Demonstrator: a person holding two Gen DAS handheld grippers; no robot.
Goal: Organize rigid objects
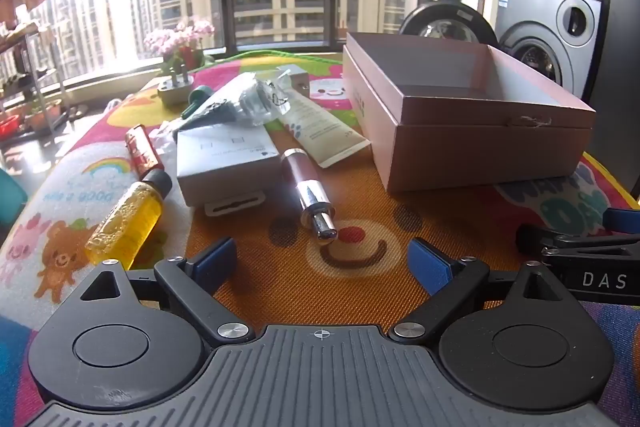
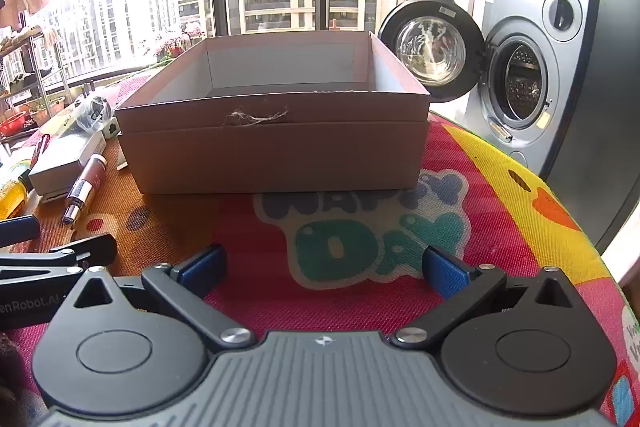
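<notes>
Both claws released and empty: left gripper point(image 1: 322, 261) has the lip-gloss tube point(image 1: 308, 183) just ahead between its fingers, so advance straight and close on its mid-body, while the right gripper point(image 2: 324, 267) faces the open box point(image 2: 276, 147) ahead.

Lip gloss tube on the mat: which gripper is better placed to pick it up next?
Left. The left gripper faces the lip gloss tube directly, jaws wide open and empty. The right gripper faces the open box, with the tube far off to its left.
</notes>
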